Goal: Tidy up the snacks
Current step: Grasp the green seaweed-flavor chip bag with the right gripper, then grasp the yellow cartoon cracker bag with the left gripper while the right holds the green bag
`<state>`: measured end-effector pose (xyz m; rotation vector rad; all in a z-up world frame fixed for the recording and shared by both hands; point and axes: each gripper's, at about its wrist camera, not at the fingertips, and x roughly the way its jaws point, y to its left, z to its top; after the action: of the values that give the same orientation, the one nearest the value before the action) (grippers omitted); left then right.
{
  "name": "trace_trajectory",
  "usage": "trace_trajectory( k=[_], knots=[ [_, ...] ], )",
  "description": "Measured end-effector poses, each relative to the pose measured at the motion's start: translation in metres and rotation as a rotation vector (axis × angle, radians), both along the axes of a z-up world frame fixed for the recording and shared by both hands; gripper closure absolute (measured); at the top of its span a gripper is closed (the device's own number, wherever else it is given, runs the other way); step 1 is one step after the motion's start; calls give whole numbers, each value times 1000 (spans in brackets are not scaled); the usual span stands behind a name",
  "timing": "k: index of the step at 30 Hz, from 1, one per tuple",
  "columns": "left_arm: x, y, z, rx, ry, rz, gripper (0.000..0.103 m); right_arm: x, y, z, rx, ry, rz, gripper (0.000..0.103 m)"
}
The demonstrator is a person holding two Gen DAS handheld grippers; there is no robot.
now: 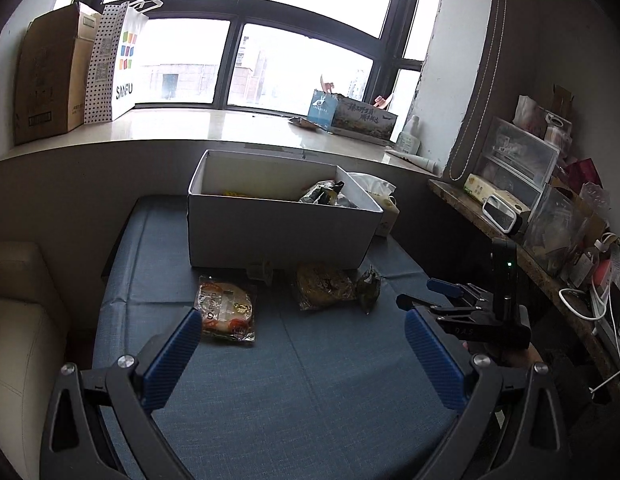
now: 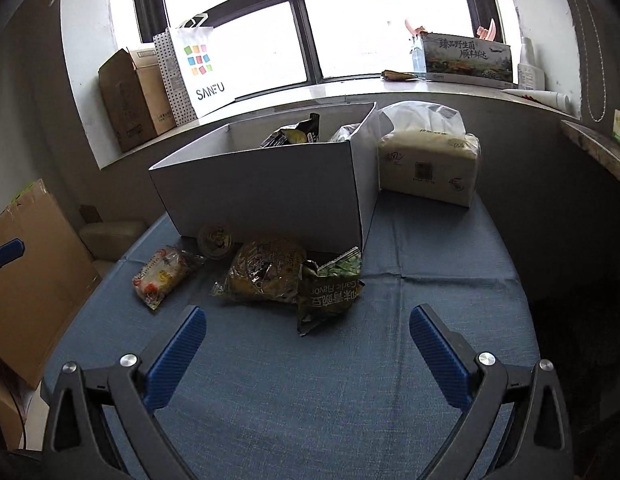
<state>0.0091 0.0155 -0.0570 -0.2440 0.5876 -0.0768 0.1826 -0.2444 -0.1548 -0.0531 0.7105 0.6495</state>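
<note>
Both my claws, left (image 1: 302, 344) and right (image 2: 308, 340), hang spread and empty over blue cloth (image 2: 349, 380); green pea bag (image 2: 329, 292), before the white box (image 2: 270, 192), looks light, crinkly, slippery, so I'd pinch its crimped edge.

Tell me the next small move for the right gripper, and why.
Probably ease the right gripper forward onto the green garlic-flavor packet. Its jaws are open and empty, that packet lies nearest on the blue cloth, and the white box behind already holds snacks.
</note>
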Motion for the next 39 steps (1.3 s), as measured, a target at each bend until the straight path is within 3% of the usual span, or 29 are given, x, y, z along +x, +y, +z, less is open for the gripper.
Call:
trace_trajectory(
  k=[3, 9, 11, 12, 25, 33, 39],
  knots=[
    [-1, 0, -3, 10, 10, 5, 0, 23, 16, -11, -44, 30, -6, 0],
    [-1, 7, -11, 3, 37, 22, 0, 59, 33, -37, -41, 151, -15, 0],
    [0, 9, -14, -3, 45, 25, 0, 62, 34, -41, -34, 161, -26, 20],
    [0, 9, -15, -4, 50, 26, 0, 64, 35, -43, -42, 172, -27, 54],
    [34, -11, -34, 7, 114, -27, 0, 30, -8, -29, 100, 163, -16, 56],
    [112, -58, -62, 43, 213, -107, 0, -18, -41, 5, 158, 53, -25, 56],
    [184, -76, -95, 55, 311, -49, 0, -36, -64, 13, 180, 18, -73, 56]
  ],
)
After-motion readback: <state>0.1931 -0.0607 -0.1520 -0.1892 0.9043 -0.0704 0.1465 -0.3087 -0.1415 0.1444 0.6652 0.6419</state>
